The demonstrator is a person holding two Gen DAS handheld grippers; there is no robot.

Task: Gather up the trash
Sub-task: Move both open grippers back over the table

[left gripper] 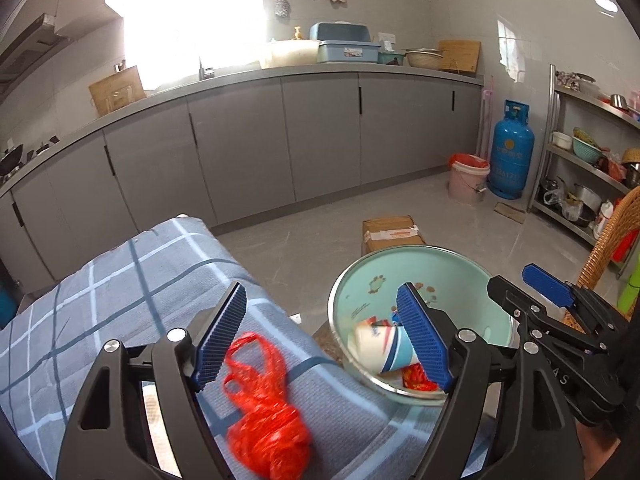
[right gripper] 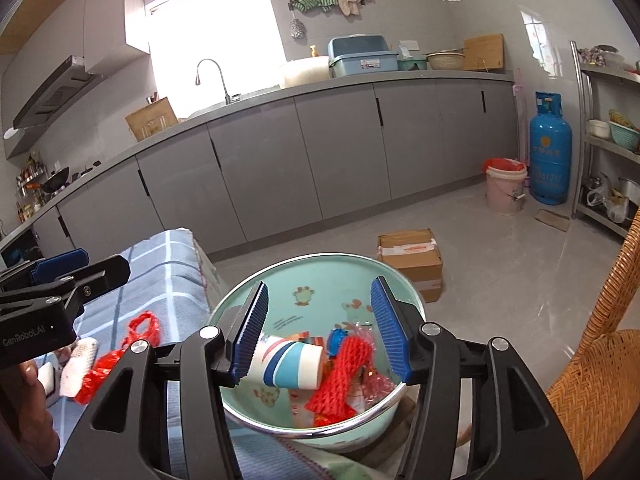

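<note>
Left hand-held gripper (left gripper: 320, 336) jaws apart, empty, over red plastic bag (left gripper: 264, 412) on the plaid cloth (left gripper: 120, 300) at the basin's (left gripper: 420, 268) 9 o'clock; right hand-held gripper (right gripper: 320, 330) apart, empty, above basin; bag looks light, floppy, slippery, so pinch the bunched knot.

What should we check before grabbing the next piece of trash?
1. Left gripper open: ok.
2. Red plastic bag lies between its fingers on the checked cloth: ok.
3. Right gripper open and holding nothing: ok.
4. Bin has room beside the paper cup and red net: ok.
5. White wad still outside the bin: not ok.
6. Bag snagged on cloth: cannot tell.
</note>
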